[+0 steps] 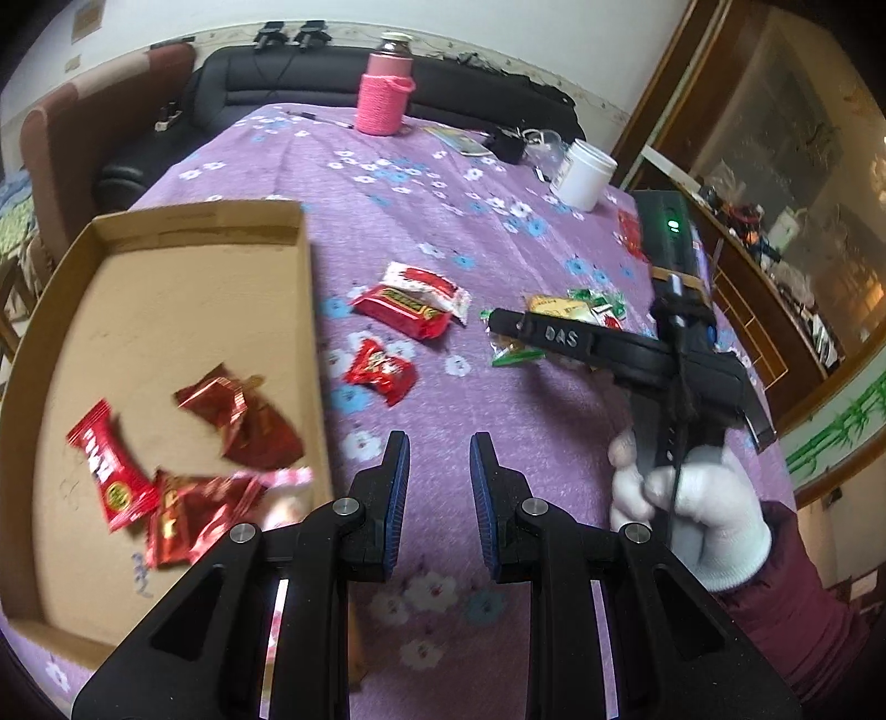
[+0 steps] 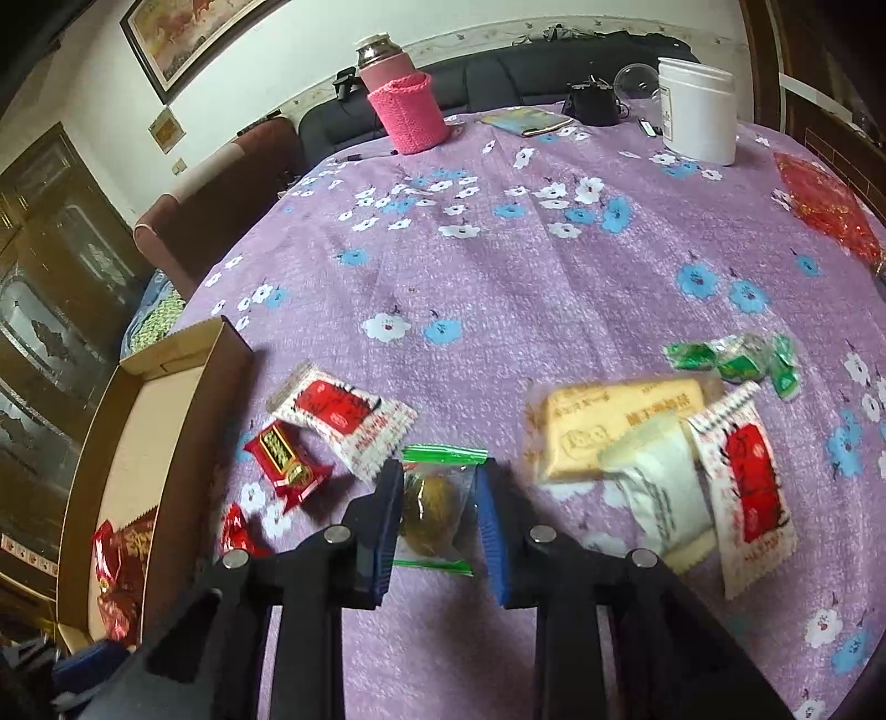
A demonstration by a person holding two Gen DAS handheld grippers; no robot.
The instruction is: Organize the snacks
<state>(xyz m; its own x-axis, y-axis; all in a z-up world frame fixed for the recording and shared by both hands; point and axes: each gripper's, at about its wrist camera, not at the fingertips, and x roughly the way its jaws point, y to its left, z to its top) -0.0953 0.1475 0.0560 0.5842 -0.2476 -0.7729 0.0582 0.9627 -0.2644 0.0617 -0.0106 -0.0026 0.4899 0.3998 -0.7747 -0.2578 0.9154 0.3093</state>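
Right hand-held gripper [image 2: 434, 498] tilts down, clamping green-sealed snack [image 2: 432, 509].

Snack packets [image 1: 407, 307] lie on the table [image 1: 498, 232], right of the box [image 1: 307, 310].

**Living room behind the purple table**

A white wall [image 2: 266, 72] with a framed painting [image 2: 183, 39] fills the upper left. A black sofa [image 1: 310, 77] runs along the top; a glass-fronted wooden cabinet [image 1: 775, 183] stands at right.
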